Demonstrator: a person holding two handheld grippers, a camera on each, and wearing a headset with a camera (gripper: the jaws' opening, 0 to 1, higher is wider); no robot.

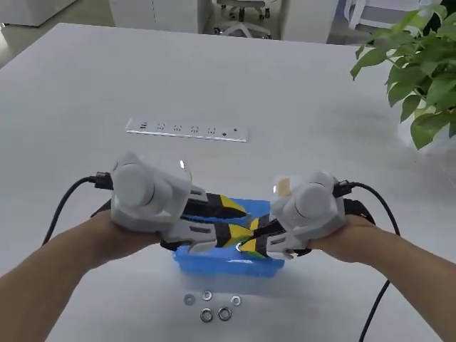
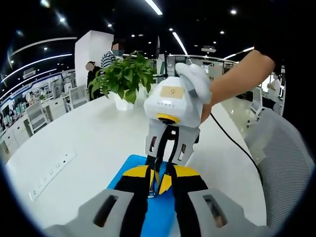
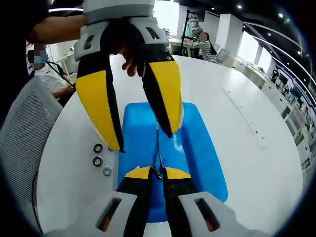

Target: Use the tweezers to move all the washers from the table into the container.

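Right claw pinches tweezers above container.

Bright, even overhead light covers the white table, with only faint, soft shadows. Ceiling strip lights glare in the left gripper view. Both gripper views bend strongly toward their edges, and the head view looks slightly soft.
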